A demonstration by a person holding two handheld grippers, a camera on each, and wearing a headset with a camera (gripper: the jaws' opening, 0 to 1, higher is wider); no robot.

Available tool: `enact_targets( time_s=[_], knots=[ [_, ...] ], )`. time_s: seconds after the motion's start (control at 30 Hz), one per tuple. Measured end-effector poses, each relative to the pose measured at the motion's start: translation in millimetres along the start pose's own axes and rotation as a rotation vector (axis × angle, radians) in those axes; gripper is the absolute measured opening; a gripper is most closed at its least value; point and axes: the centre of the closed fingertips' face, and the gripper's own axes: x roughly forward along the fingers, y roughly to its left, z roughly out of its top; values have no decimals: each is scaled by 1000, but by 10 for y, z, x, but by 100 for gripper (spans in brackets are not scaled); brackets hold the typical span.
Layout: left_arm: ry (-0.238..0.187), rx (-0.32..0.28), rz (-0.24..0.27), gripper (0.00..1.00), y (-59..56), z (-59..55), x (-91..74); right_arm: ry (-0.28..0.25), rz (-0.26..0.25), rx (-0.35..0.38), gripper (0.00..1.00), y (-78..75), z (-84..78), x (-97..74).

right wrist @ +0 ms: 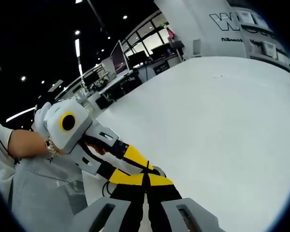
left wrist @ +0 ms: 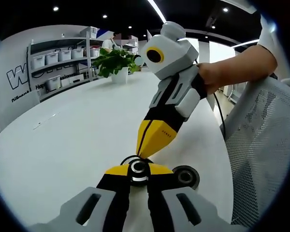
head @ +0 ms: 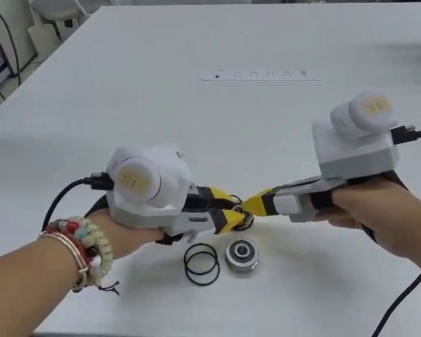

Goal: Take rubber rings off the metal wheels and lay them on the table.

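So, left tongs (head: 231, 220) are clamped on a metal wheel (left wrist: 138, 170), and right tongs (right wrist: 145, 177) are pinched shut right at its rim. Two loose rubber rings (head: 201, 264) and a second wheel (head: 241, 255) lie side by side on the bench (head: 161, 91) nearby.

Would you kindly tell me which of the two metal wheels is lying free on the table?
The wheel lying flat beside the two loose black rings; the other wheel is clamped in the left claw.
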Motion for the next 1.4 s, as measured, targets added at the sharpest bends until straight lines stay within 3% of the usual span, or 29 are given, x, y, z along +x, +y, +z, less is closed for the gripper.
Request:
enact_targets(
  time_s=[0.23,0.5,0.7,0.97,1.13,1.27,1.4],
  knots=[
    [20,-9,4,8,4,2,4,32,-35,-13,0,-33,-53,20],
    [53,-12,-20,11,8,-6,-36,41,-38,-16,0,-32,-61,32],
    [28,-41,-52,18,-14,132,-139,28,-51,-8,0,-60,-24,9],
    [0,-62,-88,35,-19,330,-358,18,-52,-20,0,-40,25,-20],
    [2,-25,-120,45,-63,450,-512,15,-50,-22,0,-28,40,-33],
    [23,15,-159,66,-157,468,-627,7,-48,-29,0,-9,73,-46],
    [38,46,-173,70,-218,462,-781,3,-45,-37,0,12,98,-62]
  ],
)
